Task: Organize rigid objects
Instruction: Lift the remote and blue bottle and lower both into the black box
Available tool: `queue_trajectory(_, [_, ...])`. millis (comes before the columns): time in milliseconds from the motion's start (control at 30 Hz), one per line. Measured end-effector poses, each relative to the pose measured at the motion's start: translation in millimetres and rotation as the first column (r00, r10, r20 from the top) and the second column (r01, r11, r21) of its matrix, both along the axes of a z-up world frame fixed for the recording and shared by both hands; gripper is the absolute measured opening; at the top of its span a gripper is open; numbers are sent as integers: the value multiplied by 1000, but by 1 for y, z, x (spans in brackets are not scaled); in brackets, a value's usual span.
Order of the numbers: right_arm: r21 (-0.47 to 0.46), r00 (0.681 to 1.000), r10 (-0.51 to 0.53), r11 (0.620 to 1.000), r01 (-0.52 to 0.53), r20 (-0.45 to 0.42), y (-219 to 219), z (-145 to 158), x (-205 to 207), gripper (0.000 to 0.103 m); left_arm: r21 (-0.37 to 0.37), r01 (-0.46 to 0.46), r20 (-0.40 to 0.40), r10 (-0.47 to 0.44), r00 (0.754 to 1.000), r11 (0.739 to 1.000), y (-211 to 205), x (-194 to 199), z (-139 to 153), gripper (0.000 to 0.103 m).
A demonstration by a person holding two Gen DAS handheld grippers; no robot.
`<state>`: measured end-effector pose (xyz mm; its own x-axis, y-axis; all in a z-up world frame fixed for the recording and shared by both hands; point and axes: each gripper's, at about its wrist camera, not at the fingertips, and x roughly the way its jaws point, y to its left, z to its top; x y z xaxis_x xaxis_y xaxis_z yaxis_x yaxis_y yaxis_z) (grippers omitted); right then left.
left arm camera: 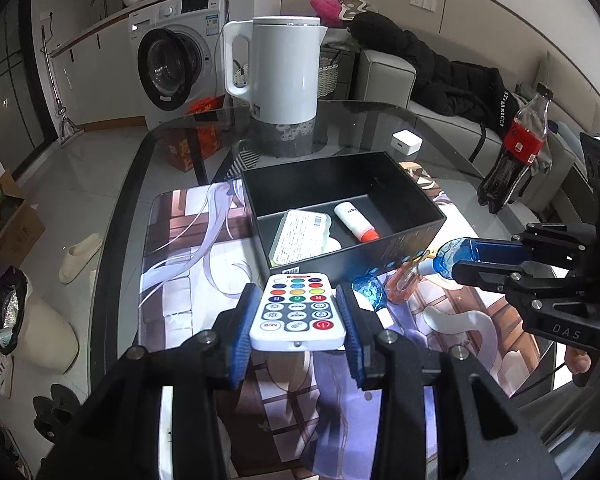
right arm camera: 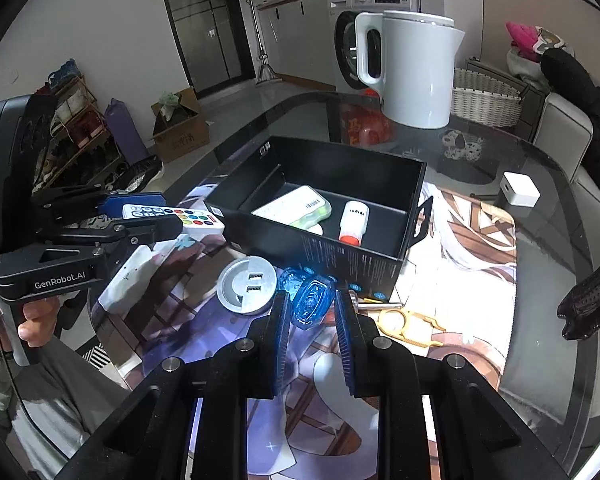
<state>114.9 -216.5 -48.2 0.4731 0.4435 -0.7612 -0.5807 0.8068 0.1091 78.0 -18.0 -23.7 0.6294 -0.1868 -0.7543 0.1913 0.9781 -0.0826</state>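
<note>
Left wrist view: your glass desk (left arm camera: 440, 128) carries a printed mat (left arm camera: 188, 248) — left gripper (left arm camera: 298, 320) fingers clamped on the flat white remote (left arm camera: 299, 312). At 1 o'clock, right gripper (right arm camera: 313, 310) fingers pinch a ridged blue bottle (right arm camera: 311, 304) — beside the matte black box (right arm camera: 356, 256).

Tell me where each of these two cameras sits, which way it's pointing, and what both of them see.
Left wrist: sits on the left gripper, looks along its jaws, shut on the remote control, toward the black box; right gripper shows.
Right wrist: sits on the right gripper, looks along its jaws around the blue bottle; left gripper and hand show.
Shared: box, white kettle, washing machine.
</note>
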Motion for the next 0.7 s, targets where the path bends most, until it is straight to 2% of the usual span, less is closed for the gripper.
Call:
queue_trajectory(167, [58,994,0,998,-7,108,2,22,-13,22,6,-9,111,8,994,1000,-3,-10,19,37])
queue_trajectory(300, [119,973,-27,993,-1,229,-2,43,-26,22,-7,-24,251,25,968,1000,-2,-24,42,37])
queue_trajectory(467, [175,926,-67,985,1,372,-7,63,-45,22,-37,-25,421,39,906,999,0,-46,68,37])
queue_trajectory(567, [196,868,-123,980,31,481,-8,75,-63,22,-54,-18,497,43,867,998,-2,-59,79,37])
queue_trajectory(700, [227,811,-160,973,34,563,-8,83,-82,22,-66,-36,596,68,800,997,0,-77,90,37])
